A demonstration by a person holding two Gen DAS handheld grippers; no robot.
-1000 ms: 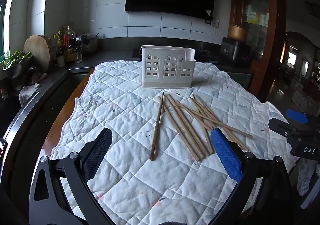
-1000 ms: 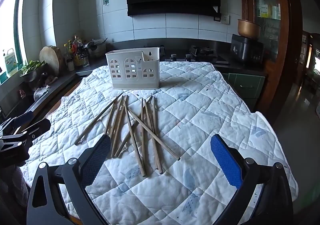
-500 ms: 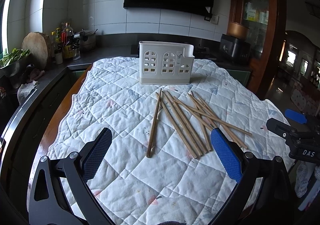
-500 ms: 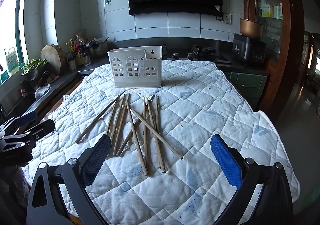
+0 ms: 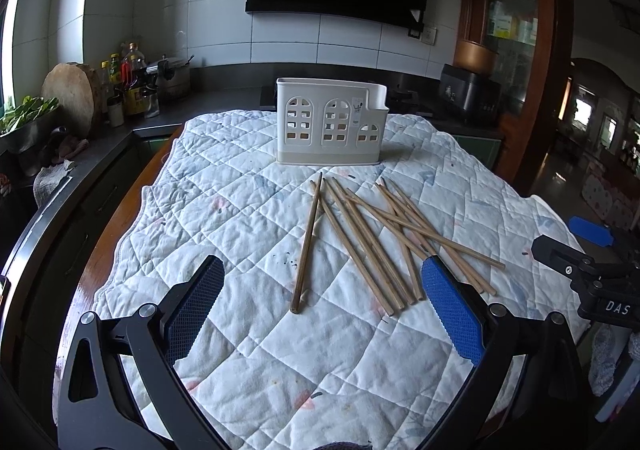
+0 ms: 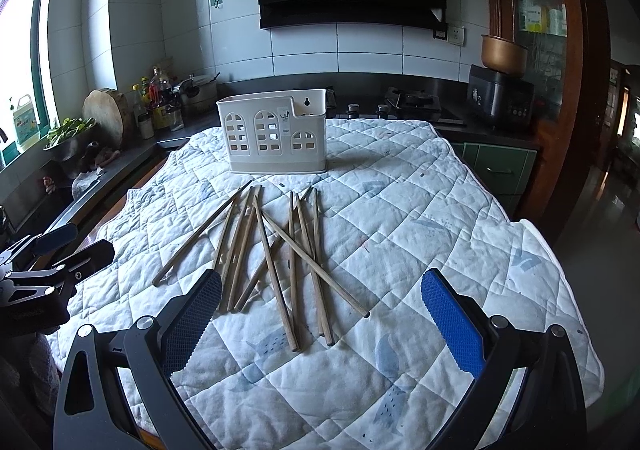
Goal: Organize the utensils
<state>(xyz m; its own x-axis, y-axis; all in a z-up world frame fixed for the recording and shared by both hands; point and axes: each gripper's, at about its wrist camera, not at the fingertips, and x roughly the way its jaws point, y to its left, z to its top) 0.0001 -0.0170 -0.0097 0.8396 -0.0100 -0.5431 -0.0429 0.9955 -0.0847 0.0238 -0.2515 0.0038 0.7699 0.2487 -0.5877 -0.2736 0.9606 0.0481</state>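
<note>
A white quilted cloth [image 6: 420, 217] covers the kitchen table. Near its middle lie loose wooden chopsticks [image 6: 276, 250], slim, tan and partly crossed, 1 chopstick [image 5: 307, 246] lying apart at the left. The left gripper [image 5: 320, 310] and right gripper [image 6: 320, 314] hover above the near edge, jaws wide apart and empty. Beyond the sticks stands a white utensil holder [image 5: 330, 121] with arched cutouts, then a dark counter [image 6: 400, 109] and tiled wall [image 6: 360, 45].

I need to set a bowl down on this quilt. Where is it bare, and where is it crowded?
Bare: the quilt right of the chopsticks, and left of them toward the wooden edge. Crowded: the middle, before the white holder.
</note>
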